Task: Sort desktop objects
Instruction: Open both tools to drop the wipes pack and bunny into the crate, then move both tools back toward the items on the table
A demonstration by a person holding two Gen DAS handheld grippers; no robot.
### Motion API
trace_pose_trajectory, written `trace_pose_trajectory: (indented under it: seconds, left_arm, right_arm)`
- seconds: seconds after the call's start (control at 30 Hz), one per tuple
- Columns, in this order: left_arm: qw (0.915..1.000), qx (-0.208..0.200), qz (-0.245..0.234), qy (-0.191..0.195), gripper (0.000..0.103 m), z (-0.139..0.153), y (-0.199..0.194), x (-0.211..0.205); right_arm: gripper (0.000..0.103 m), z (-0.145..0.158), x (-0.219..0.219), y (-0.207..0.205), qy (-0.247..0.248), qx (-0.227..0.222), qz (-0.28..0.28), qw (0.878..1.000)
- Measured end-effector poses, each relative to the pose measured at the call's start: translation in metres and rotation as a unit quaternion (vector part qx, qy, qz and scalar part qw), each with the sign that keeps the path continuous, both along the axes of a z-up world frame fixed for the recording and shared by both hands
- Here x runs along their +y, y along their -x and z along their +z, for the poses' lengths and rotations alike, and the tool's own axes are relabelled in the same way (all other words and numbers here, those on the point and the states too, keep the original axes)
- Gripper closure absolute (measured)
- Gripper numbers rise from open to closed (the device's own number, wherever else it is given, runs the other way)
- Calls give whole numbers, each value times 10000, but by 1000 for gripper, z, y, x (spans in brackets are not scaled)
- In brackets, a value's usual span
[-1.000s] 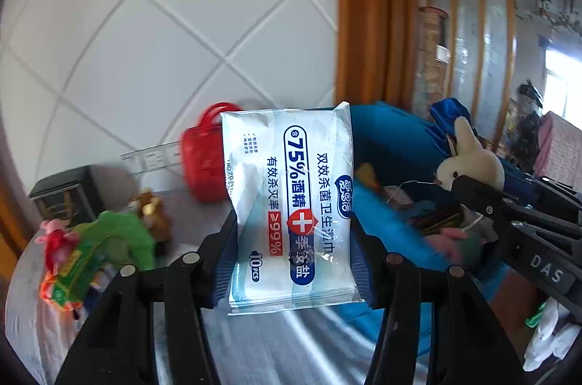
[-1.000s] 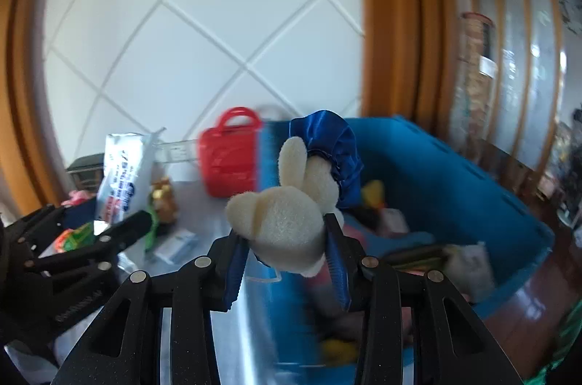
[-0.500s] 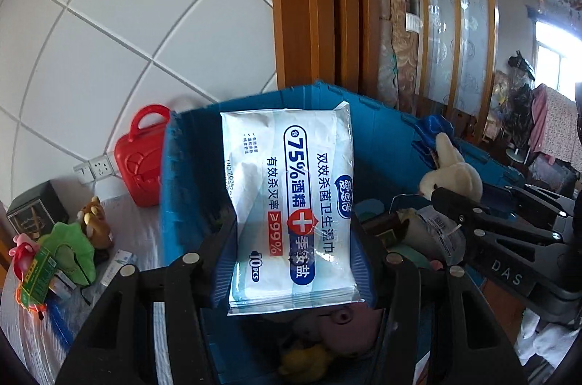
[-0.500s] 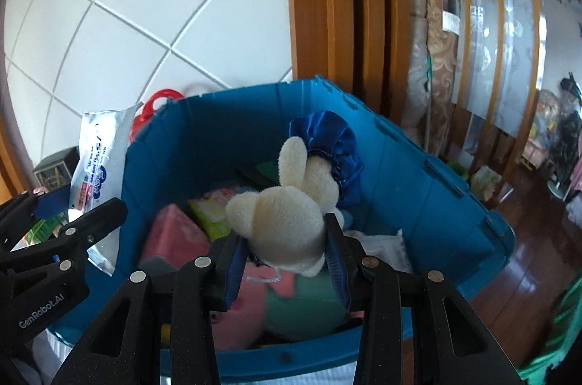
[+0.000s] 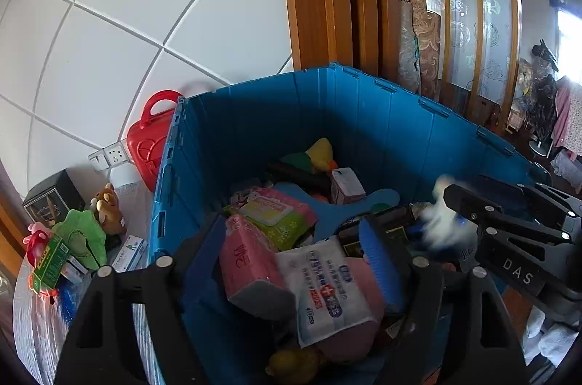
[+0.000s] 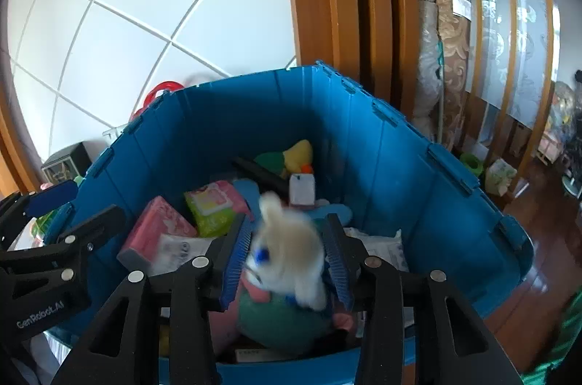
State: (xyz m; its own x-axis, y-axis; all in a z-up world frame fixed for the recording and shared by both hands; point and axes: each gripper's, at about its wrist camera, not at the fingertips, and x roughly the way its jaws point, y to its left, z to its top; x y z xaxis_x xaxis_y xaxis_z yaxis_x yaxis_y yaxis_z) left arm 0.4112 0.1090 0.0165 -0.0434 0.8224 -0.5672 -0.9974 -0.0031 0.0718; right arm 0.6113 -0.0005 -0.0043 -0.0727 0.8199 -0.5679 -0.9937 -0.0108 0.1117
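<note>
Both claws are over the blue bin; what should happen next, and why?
Probably lift both away. The left claw has just opened and the wipes pack lies among the bin's contents; the right claw has started opening and the blurred plush rabbit looks to be dropping.

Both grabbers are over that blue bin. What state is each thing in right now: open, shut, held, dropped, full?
Left gripper: open, jaws just widened, nothing gripped.
Wipes pack: released, lying on the pile in the bin.
Right gripper: jaws just starting to part, plush between them.
Plush rabbit: blurred, seemingly slipping free into the bin.
Blue bin: lidless, well filled.
Red case: shut, upright behind the bin.
</note>
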Motion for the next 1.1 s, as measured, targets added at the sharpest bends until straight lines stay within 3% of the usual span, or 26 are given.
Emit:
trace_pose_trajectory:
  seconds: [0.1,0.17,0.23,0.33,0.43,0.6,0.77,0.9,1.1]
  left_arm:
    - [10000,-12,45,1,25,1,2,-2]
    - [9999,-22,97,-18,25,3,4,-5]
    - [9999,-50,148,-70,25,5,8,-11]
    - [9994,-80,283,-180,25,11,18,-23]
    - [9984,-110,468,-285,25,15,30,-36]
    - [9931,-161,1058,-469,25,20,68,-71]
    - [9814,-184,1814,-603,24,22,125,-116]
    - [9672,-307,2401,-774,10,22,179,-154]
    - [9559,-405,2790,-818,9,11,261,-204]
  right_arm:
    - [49,1,-3,3,-28,-10,73,10000]
    - [26,2,-5,4,-62,-17,90,9999]
    - [14,4,-8,6,-126,-70,105,9998]
    - [11,9,-15,10,-232,-127,150,9995]
    - [0,16,-20,17,-350,-61,311,9989]
    - [0,25,-28,50,-616,85,867,9943]
    - [0,36,-39,100,-887,251,1594,9829]
    - [0,46,-52,149,-1059,191,2042,9730]
    - [0,57,-67,231,-1159,117,2419,9633]
